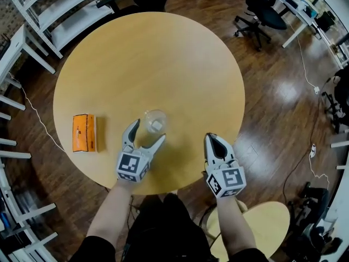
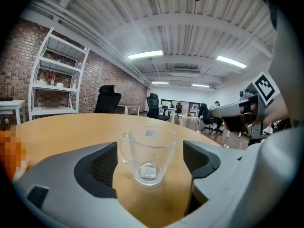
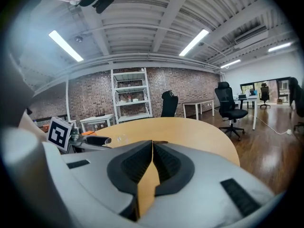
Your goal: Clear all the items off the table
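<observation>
- On your left gripper (image 1: 149, 130) the jaws gape wide and empty; the glass mug (image 2: 148, 156) stands upright on the desk (image 1: 163, 59) at their tips, untouched.
- On your right gripper (image 1: 212, 138) the jaws are pressed together, empty.
- An orange packet (image 1: 84, 132) lies well left of the left jaws.

Open-plan office, loft style. Black swivel chairs (image 1: 262, 12), white desks (image 3: 198, 103), and white shelving racks (image 3: 130, 99) against an exposed brick wall (image 3: 190, 87). Strip lights (image 2: 145, 55) on a ribbed ceiling. Dark wood floor (image 1: 272, 102) with cables (image 1: 305, 74) trailing across it. Round wooden table (image 1: 163, 48), meeting-size.
</observation>
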